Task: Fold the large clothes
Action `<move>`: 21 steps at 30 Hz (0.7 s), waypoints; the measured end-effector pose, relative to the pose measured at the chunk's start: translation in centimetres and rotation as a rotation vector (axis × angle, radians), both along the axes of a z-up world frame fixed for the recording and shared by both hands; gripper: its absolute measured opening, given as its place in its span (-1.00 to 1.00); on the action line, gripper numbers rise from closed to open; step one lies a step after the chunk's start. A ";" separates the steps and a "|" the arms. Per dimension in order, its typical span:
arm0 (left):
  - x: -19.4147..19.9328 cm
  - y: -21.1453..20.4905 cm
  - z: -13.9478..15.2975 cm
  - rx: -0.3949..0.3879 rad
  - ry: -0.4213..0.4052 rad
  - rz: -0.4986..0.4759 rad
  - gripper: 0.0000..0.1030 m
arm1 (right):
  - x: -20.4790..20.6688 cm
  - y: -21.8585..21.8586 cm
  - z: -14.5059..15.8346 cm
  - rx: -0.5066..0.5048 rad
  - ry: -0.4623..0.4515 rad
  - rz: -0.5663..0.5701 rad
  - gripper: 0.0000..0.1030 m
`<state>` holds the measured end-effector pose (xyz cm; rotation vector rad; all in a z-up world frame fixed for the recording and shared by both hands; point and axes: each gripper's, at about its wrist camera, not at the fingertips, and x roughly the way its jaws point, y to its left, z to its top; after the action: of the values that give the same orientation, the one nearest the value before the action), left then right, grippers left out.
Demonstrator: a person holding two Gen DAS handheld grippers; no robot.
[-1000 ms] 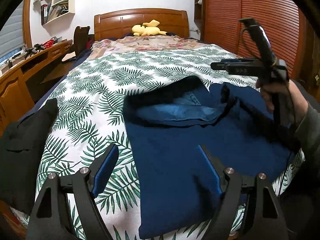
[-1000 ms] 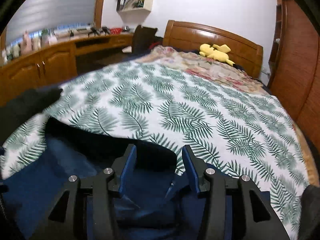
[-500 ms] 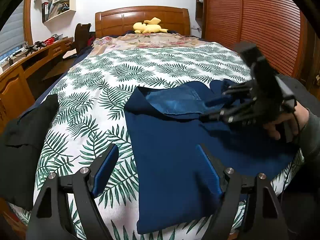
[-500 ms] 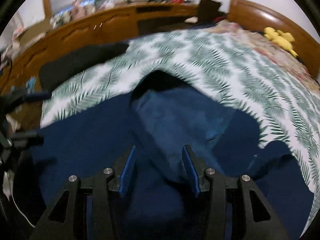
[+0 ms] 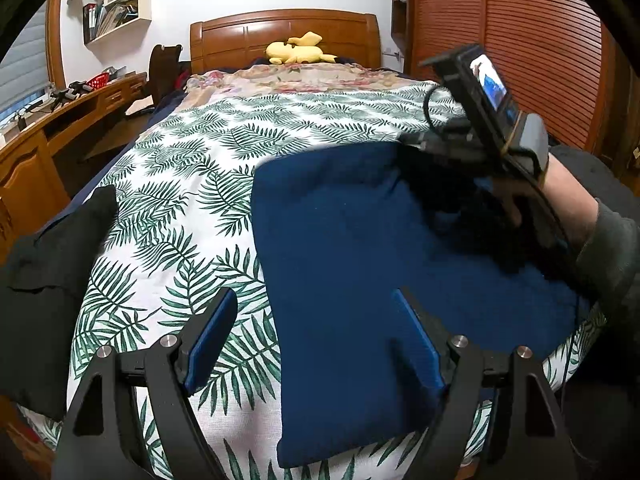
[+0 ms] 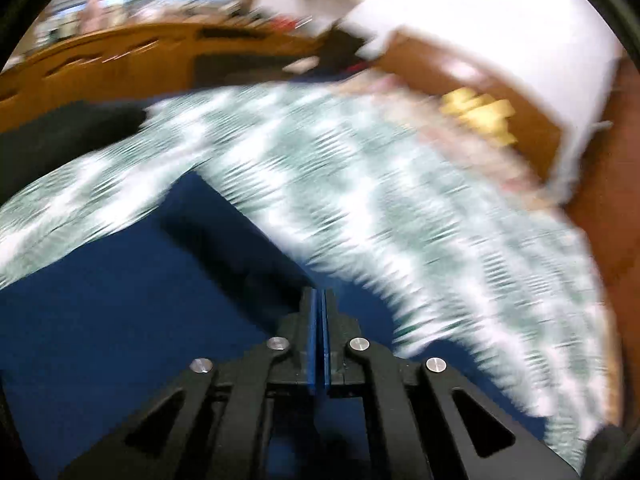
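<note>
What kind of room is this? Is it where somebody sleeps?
Yes, most likely a bedroom. There is a big bed with a leaf-print cover and a wooden headboard, a yellow plush toy by it, and a long wooden desk along the wall.

A: Left wrist view: even indoor light, sharp over the bed [image 5: 192, 184]; the navy garment [image 5: 360, 248] reads dark, with little surface detail showing. Slight smear on the right claw [image 5: 476, 140].

B: Right wrist view: heavy motion blur across the bed [image 6: 360, 184]; only the claw [image 6: 320, 344] is crisp. Both views bow at the edges, with black corners.
</note>
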<state>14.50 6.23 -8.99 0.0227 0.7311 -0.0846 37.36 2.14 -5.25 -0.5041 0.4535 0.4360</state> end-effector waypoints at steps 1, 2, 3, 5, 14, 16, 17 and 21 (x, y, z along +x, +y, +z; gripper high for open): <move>0.0 -0.1 0.0 0.000 0.000 -0.001 0.55 | 0.2 -0.5 0.2 0.016 -0.002 -0.030 -0.74; 0.1 -0.1 0.0 -0.003 0.000 -0.003 0.55 | 0.4 -0.9 0.5 0.040 0.013 -0.044 -0.59; 0.1 -0.2 0.0 -0.005 0.000 -0.004 0.55 | 0.6 -1.4 0.9 0.068 0.031 -0.034 -0.47; 0.1 -0.4 0.1 -0.007 -0.001 -0.009 0.55 | 0.3 -2.0 1.2 0.096 0.051 -0.013 -0.25; -0.4 -1.9 -0.2 -0.037 0.004 -0.047 0.55 | -0.9 -8.6 1.9 0.120 0.135 -0.052 -0.23; -0.5 -2.5 -0.5 -0.041 0.012 -0.061 0.55 | -0.8 -10.8 2.1 0.126 0.160 -0.086 -0.23; -0.6 -2.8 -0.6 -0.040 0.015 -0.068 0.55 | -0.6 -12.1 2.0 0.129 0.173 -0.107 -0.23; -0.8 -3.8 -0.6 -0.041 0.018 -0.091 0.55 | 0.3 -17.9 1.5 0.122 0.207 -0.229 -0.23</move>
<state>13.66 2.47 -9.56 0.0161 0.7462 -0.1870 37.69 -15.81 -3.71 -0.2854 0.6717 0.2934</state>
